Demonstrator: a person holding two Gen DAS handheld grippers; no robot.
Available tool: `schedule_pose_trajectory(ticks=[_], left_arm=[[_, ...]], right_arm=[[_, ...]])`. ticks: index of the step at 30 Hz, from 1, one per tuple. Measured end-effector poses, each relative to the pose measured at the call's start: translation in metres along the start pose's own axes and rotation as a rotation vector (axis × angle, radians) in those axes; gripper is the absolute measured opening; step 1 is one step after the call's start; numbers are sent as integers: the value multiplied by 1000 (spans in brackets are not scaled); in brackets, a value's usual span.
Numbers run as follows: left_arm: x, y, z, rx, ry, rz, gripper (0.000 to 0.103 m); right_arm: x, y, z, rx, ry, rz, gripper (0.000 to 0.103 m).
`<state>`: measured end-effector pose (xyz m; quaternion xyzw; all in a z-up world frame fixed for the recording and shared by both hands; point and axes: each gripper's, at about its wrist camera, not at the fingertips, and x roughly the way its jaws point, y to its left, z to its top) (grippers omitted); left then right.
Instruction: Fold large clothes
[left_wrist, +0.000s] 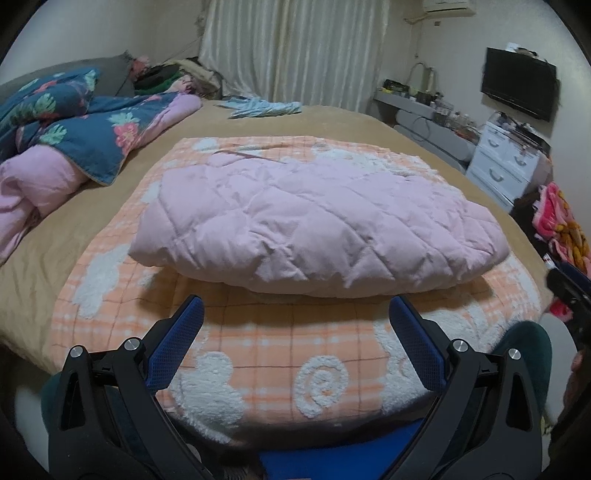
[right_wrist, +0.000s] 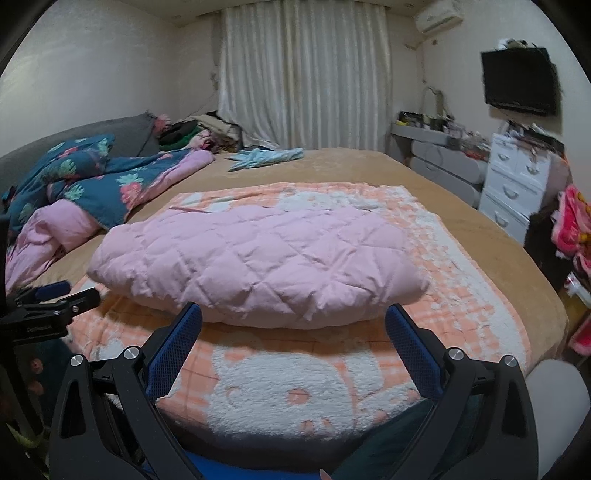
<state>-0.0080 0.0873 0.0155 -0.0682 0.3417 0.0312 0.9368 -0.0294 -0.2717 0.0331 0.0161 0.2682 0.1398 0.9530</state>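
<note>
While both tongs gape wide and grip nothing, the folded pink quilted garment (left_wrist: 314, 225) lies just beyond the left gripper (left_wrist: 295, 308) and right gripper (right_wrist: 293, 314), atop an orange checked blanket (right_wrist: 295, 398) on the tan bed (right_wrist: 369, 166) before white curtains (right_wrist: 303, 74).

Floral duvet (left_wrist: 74, 122) is lying far left of the fingers; television (left_wrist: 519, 88) and white drawers (left_wrist: 506, 162) are standing far right.
</note>
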Motion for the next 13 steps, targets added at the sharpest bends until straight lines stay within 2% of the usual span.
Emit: schedule_pose_trajectory(ticks=[3, 5, 6, 8, 12, 13], left_arm=[[11, 30, 12, -74, 3, 19, 94], [21, 59, 24, -117, -3, 72, 94], [28, 84, 35, -142, -12, 142, 94], [35, 118, 50, -185, -27, 214, 94], [62, 221, 85, -319, -43, 367, 94], [69, 238, 89, -341, -36, 393, 94]], right_arm=[[-1, -42, 5, 100, -22, -75, 99], [-2, -90, 4, 183, -41, -168, 99], [-1, -122, 2, 233, -38, -250, 99], [1, -180, -8, 313, -21, -414, 99], [7, -307, -51, 475, 95, -744, 99], [9, -328, -60, 499, 132, -797, 99]])
